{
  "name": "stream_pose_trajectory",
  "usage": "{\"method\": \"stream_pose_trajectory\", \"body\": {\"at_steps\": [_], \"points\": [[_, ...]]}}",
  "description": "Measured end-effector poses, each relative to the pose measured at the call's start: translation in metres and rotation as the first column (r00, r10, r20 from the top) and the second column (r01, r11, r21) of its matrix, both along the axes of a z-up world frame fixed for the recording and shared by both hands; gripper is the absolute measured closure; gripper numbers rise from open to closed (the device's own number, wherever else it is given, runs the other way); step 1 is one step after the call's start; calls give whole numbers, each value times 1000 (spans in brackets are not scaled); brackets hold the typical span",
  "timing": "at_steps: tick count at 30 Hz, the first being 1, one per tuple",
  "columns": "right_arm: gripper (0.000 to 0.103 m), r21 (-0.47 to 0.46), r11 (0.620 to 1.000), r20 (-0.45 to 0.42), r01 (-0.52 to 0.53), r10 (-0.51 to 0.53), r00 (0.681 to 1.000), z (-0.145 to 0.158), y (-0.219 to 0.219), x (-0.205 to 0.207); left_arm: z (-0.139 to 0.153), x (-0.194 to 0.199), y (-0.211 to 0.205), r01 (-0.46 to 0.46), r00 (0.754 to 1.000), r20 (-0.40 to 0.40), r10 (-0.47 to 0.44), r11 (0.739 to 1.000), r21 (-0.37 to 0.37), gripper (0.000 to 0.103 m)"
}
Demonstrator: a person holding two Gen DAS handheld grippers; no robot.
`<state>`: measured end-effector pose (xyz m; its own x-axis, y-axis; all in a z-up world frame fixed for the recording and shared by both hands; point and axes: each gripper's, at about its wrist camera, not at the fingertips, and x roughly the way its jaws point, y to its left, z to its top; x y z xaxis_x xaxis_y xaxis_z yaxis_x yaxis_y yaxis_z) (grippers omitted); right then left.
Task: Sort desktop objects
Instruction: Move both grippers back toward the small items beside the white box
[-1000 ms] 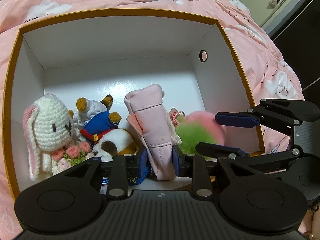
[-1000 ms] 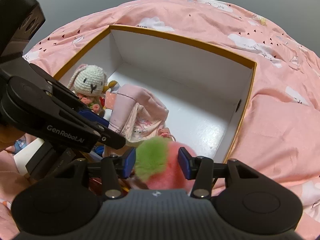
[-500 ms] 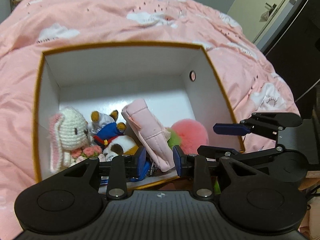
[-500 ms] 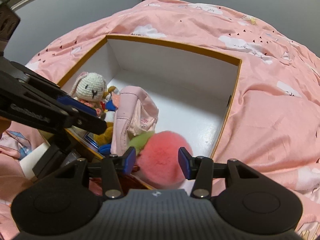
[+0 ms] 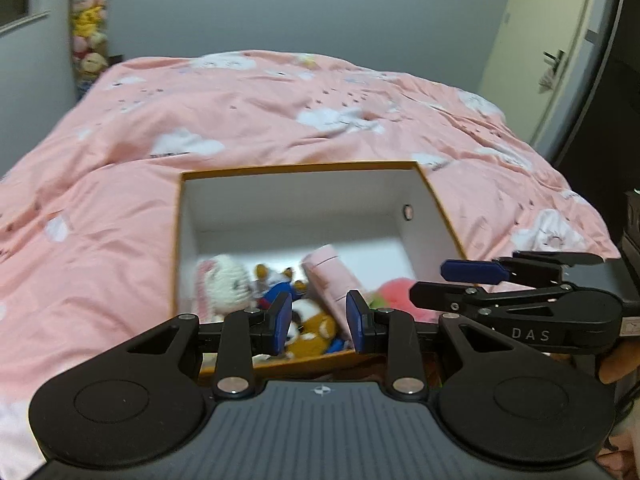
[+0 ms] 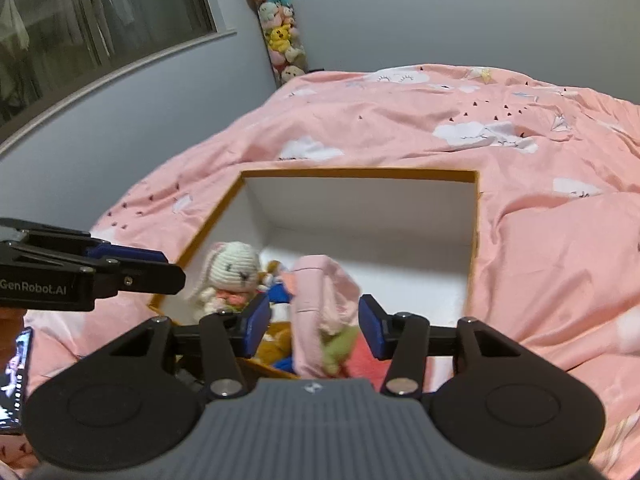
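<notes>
A white box with an orange rim (image 5: 298,167) (image 6: 360,171) lies on the bed. Inside lie a crochet bunny (image 5: 226,284) (image 6: 236,266), a blue-dressed plush (image 5: 278,290), a brown dog plush (image 5: 316,330), a pink pouch (image 5: 332,276) (image 6: 320,300) and a fluffy pink-and-green ball (image 5: 394,292) (image 6: 360,360). My left gripper (image 5: 320,320) (image 6: 160,268) hovers open above the box's near edge, holding nothing. My right gripper (image 6: 314,326) (image 5: 468,280) hangs over the near right corner. Its jaws are opening, and nothing is pressed between them.
A rumpled pink duvet (image 5: 280,112) surrounds the box. A column of plush toys (image 6: 280,32) hangs in the far wall corner, left of it a window (image 6: 100,20). A door (image 5: 560,60) stands at the right. A phone (image 6: 16,380) lies at the near left.
Both grippers have lifted up and back out of the box. The pink pouch and the fluffy ball, earlier between their jaws, now lie in the box below them.
</notes>
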<state>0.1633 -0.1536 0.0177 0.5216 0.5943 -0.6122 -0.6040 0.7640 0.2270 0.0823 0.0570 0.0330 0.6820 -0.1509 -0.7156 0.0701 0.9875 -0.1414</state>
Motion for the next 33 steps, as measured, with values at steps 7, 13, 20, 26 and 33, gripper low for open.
{"method": "stream_pose_trajectory", "body": {"at_steps": [7, 13, 20, 26, 33], "points": [[51, -40, 998, -100, -53, 49, 994, -22, 27, -22, -27, -26, 14, -51, 996, -78, 52, 999, 13, 69], [54, -131, 987, -171, -97, 74, 983, -49, 45, -39, -58, -45, 19, -67, 984, -164, 71, 997, 30, 64], [57, -162, 978, -232, -133, 93, 968, -67, 55, -45, -77, -54, 22, -44, 976, -214, 44, 999, 6, 54], [57, -152, 976, -293, -155, 105, 950, -80, 59, -44, -83, -56, 22, -31, 972, -234, 32, 999, 10, 52], [58, -184, 960, -365, -210, 132, 922, -96, 61, -48, -88, -55, 19, -16, 967, -254, 19, 1000, 11, 52]]}}
